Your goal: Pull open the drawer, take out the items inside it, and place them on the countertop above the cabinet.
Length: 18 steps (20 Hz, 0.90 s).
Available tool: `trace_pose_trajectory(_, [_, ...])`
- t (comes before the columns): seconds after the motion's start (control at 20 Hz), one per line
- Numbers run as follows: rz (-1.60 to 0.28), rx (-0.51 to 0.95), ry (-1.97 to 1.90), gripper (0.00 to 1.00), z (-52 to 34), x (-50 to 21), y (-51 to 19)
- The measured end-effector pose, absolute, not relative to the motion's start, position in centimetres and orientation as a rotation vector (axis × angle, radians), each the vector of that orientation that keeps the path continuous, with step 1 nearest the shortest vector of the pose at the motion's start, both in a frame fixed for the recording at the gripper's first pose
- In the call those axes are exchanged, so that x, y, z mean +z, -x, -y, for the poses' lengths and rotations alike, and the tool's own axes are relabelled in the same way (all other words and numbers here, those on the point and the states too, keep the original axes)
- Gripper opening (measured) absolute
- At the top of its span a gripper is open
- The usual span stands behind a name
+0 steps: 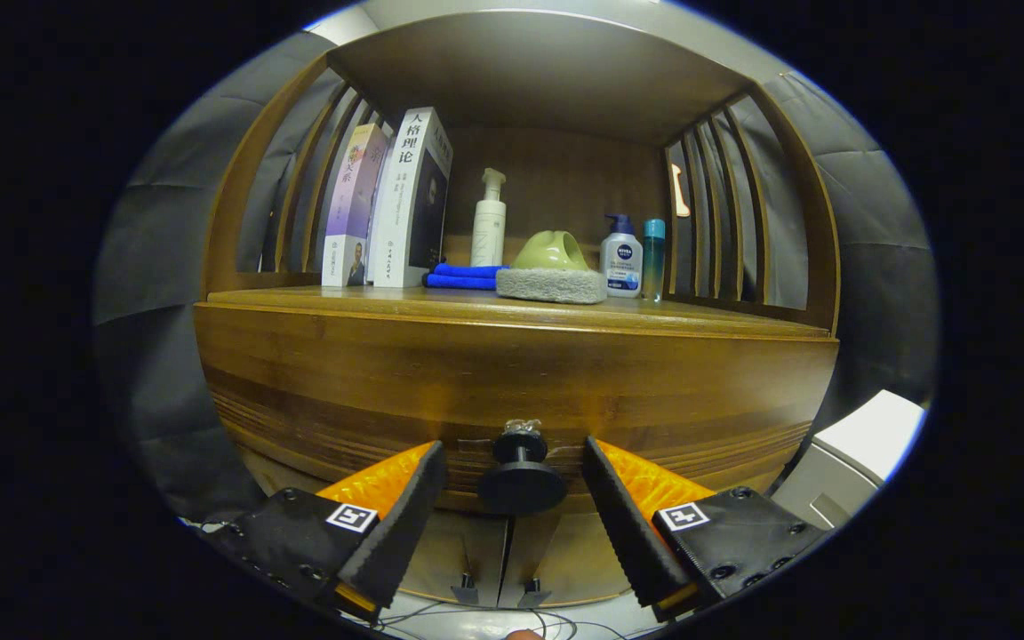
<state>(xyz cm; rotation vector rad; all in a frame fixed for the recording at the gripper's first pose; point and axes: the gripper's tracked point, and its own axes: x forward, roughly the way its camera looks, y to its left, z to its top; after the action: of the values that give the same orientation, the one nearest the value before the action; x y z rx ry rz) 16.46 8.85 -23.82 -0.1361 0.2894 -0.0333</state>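
Drawer point(512, 391) front, closed, spans the wooden cabinet just ahead of the gripper point(514, 476). One dark round knob point(521, 480) juts from the lower middle of the drawer front, on a short stem. The gripper's two fingers point(405, 516) stand spread apart, one on each side of the knob, with a gap between each finger and the knob — neither touches it. Nothing lies between the fingers and the knob.

Below the drawer, two cabinet doors point(512, 551) meet at a vertical seam, with two small dark pulls near their lower edges. Thin cables trail on the floor beneath them. To the right of the cabinet, lower down, sits a pale boxy object point(859, 449), only partly seen.

Above the drawer front is the countertop point(316, 298), a wooden surface under a shelf-like roof, with slatted wooden sides to left and right. Things stand toward its back edge. From the back left corner: two books point(388, 213) upright, leaning slightly. Beside them lies one folded blue cloth point(463, 276). Behind the cloth stands one tall white pump bottle point(488, 222). Near the middle of the countertop sits one grey sponge point(552, 284), with one green rounded object point(552, 252) resting on top of it. To the right stand one white bottle with a blue pump point(621, 256) and, just beside it, one slim teal bottle point(653, 258). Grey padded wall shows behind the slats.
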Motion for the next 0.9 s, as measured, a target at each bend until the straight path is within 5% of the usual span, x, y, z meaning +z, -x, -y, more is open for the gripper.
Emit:
trace_pose_trajectory(0.35, [-0.337, 0.037, 0.0, 0.98, -7.8, -20.5, -14.0])
trace_pose_trajectory(0.9, [-0.154, 0.119, -0.035, 0.98, -3.7, -6.2, -3.8])
